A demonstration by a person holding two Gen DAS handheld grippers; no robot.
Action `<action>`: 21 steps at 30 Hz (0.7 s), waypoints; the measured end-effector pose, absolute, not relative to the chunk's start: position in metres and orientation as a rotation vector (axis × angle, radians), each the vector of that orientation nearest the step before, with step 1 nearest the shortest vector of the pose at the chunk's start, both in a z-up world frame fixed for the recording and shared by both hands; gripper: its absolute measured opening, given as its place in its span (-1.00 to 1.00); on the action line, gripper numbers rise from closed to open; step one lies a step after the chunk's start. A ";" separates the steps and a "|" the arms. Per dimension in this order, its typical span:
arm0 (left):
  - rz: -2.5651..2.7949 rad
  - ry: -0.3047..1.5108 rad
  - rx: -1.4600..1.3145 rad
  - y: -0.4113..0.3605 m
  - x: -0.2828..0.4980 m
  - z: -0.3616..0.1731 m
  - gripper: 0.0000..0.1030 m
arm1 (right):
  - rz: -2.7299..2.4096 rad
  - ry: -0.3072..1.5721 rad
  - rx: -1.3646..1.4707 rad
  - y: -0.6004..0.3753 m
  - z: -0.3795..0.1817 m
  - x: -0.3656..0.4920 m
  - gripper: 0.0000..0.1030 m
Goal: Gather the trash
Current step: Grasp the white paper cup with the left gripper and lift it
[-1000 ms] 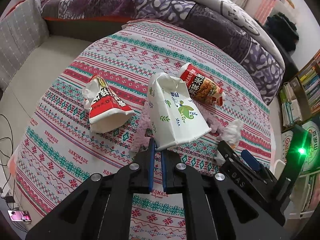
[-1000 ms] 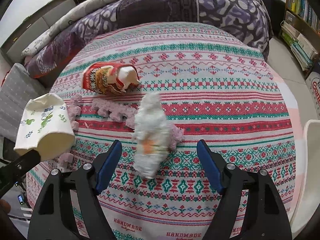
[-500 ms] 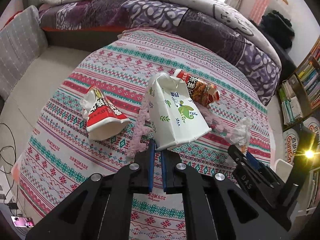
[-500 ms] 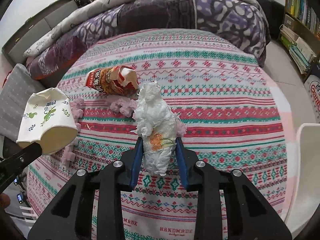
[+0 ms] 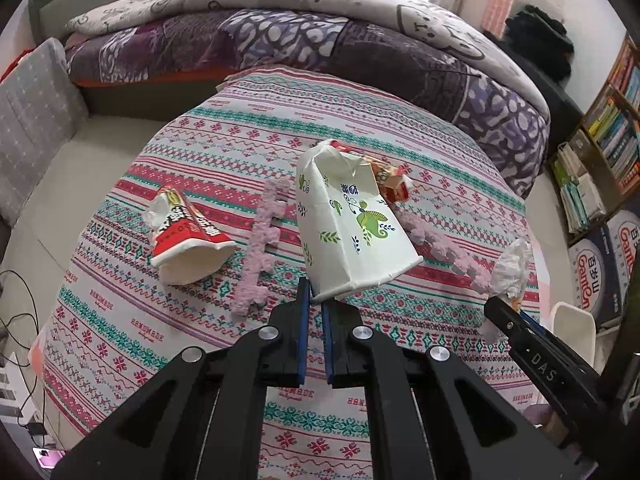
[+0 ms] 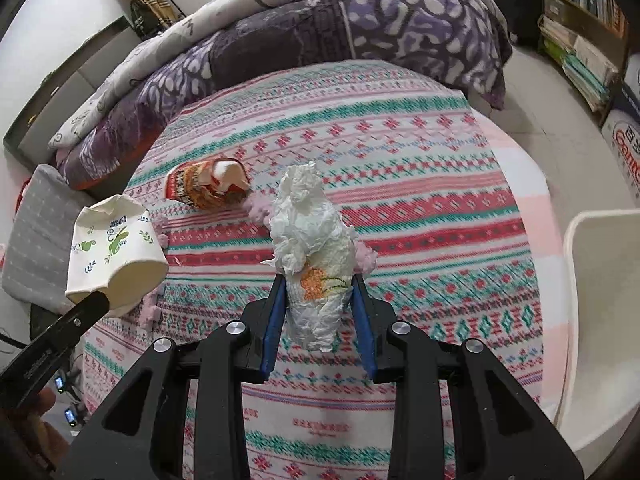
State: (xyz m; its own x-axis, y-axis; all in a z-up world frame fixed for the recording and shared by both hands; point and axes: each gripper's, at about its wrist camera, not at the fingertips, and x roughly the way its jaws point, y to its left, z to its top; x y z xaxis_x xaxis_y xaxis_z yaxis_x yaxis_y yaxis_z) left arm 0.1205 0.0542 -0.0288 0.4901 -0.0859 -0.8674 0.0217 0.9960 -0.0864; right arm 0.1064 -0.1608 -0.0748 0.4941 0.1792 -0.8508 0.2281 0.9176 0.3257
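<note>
Nearest in the right wrist view: right gripper (image 6: 318, 304) clamped on a crumpled tissue wad (image 6: 310, 248), blue pads pressing its lower sides at centre frame, wad standing up past the fingertips. Soft, featherlight, likely to compress further and shed shreds; mid-body hold looks sound, little risk of slipping.

Nearest in the left wrist view: left gripper (image 5: 315, 300) pinched fully together on the rolled rim of a white paper cup (image 5: 352, 232) with green print, just above the fingertips at centre frame. Thin card, already dented and creased, light, springy; rim pinch adequate, though liable to swing or tear if jerked.

Further back, lying on the patterned blanket (image 5: 400, 152): a squashed red-and-white cup (image 5: 186, 236) at left of centre, mouth toward the camera, best taken by its flattened rim or folded wall. Beside it, a pink fuzzy strip (image 5: 262, 248), limp.

Behind the held cup, partly hidden in the left view: a red printed snack cup (image 6: 206, 186), on its side at upper left of the right view, crushed, light, easiest at the open lip.

At right edge of the right view: a white bin rim (image 6: 600, 280), probably the drop point.
</note>
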 end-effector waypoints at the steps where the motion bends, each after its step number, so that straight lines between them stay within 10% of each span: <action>1: -0.070 1.058 -0.059 0.051 0.120 -0.030 -0.88 | -0.030 1.079 0.438 -0.165 -0.078 0.104 -0.40; 21: -0.111 1.094 -0.018 0.029 0.118 -0.041 -0.88 | -0.103 1.126 0.400 -0.197 -0.107 0.090 0.25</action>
